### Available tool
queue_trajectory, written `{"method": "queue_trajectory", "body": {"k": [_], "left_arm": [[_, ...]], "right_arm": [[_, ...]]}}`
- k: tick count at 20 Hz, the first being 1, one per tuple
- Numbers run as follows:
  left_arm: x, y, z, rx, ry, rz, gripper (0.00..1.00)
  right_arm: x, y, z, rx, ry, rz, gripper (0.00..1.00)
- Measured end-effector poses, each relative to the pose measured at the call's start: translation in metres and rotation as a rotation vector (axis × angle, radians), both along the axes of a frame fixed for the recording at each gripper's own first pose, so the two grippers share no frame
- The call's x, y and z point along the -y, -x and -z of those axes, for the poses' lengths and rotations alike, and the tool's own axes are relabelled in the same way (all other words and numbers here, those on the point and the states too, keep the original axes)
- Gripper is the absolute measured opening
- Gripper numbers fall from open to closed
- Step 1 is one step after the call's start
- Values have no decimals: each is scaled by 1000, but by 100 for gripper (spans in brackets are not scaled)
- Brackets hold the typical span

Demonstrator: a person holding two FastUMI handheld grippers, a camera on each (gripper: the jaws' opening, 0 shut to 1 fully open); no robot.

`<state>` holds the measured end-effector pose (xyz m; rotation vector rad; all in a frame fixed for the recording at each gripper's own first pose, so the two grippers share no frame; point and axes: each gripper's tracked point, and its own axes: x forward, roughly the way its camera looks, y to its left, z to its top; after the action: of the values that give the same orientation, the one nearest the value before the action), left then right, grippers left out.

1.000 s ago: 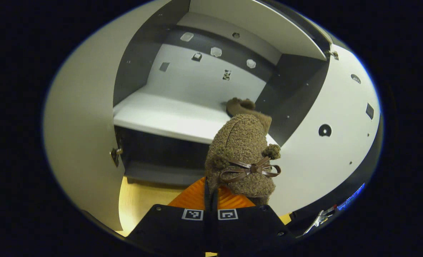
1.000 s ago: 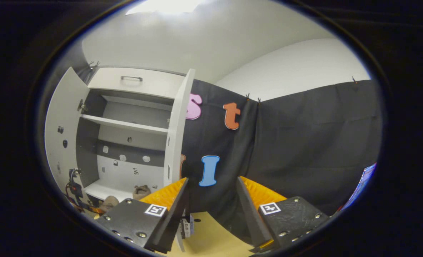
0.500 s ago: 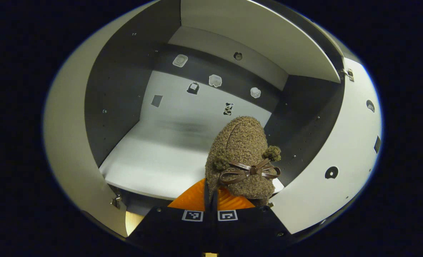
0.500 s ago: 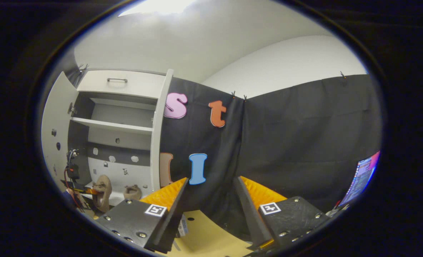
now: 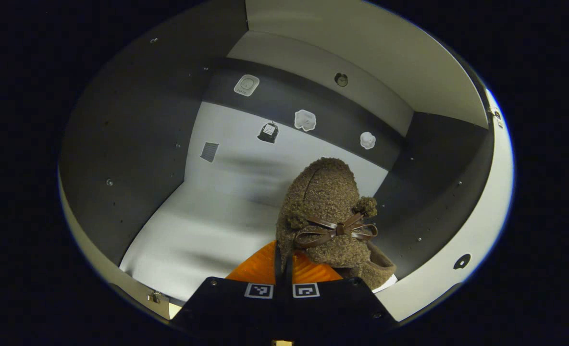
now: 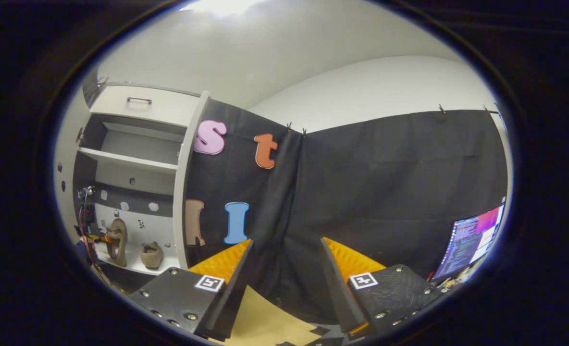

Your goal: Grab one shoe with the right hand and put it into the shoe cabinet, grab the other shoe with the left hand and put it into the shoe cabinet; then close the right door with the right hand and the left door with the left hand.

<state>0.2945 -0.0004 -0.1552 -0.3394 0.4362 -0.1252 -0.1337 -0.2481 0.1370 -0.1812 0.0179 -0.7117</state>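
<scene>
In the left gripper view, my left claw (image 5: 284,269) is clenched on a brown fuzzy slipper (image 5: 324,211) with a dark ribbon bow (image 5: 336,229). I hold the slipper toe up, inside the shoe cabinet (image 5: 135,134), over the right part of its white shelf (image 5: 203,230). Behind it, at the shelf's right edge, a piece of the other slipper (image 5: 379,271) shows. Small stickers (image 5: 305,119) sit on the cabinet's back wall.

In the right gripper view, my right claw (image 6: 284,259) is released, its fingers apart and holding nothing. The shoe cabinet (image 6: 135,158) stands far to the left with its right door (image 6: 187,178) open. On its lower shelf the held slipper (image 6: 117,241) is upright, and the other slipper (image 6: 151,254) lies just to its right. A monitor (image 6: 469,240) glows far right of the cabinet.
</scene>
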Motion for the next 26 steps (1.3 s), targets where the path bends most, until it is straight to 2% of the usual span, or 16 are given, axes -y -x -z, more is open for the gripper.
{"method": "queue_trajectory", "body": {"k": [1,2,6,10,11,12,13,16,17,18,19,20,21,24,26], "left_arm": [[-1,-7,1,0,-7,-5,0],[-3,-15,3,4,-22,-12,0],[-12,-38,15,-16,-92,-43,1],[-24,-52,35,-60,-181,-64,1],[-28,-55,41,-74,-209,-71,1],[-34,-56,48,-95,-239,-81,1],[-39,-57,53,-114,-257,-93,1],[-33,-64,51,-94,-197,-70,4],[-32,-62,54,-98,-202,-52,6],[-31,-63,53,-96,-215,-44,15],[-28,-65,52,-90,-232,-34,18],[-24,-66,50,-85,-244,-17,28],[-22,-65,50,-88,-264,-8,31],[-21,-63,49,-96,-307,3,56],[-20,-57,45,-96,-294,-2,58]], "right_arm": [[1,2,3,-4,-7,13,80],[2,3,6,-8,-15,24,77],[3,9,20,-22,-38,61,80],[6,11,35,-36,-79,84,80],[7,10,36,-36,-88,88,77],[8,8,39,-36,-94,89,80],[8,7,40,-38,-98,91,77],[6,3,45,-46,-105,90,80],[6,1,45,-46,-110,88,80],[5,-1,45,-44,-115,86,80],[4,-3,46,-43,-121,83,80],[2,-4,48,-44,-128,80,80],[0,-5,48,-45,-133,77,80],[0,-8,47,-46,-117,80,77],[-1,-4,47,-43,-114,84,77]]}}
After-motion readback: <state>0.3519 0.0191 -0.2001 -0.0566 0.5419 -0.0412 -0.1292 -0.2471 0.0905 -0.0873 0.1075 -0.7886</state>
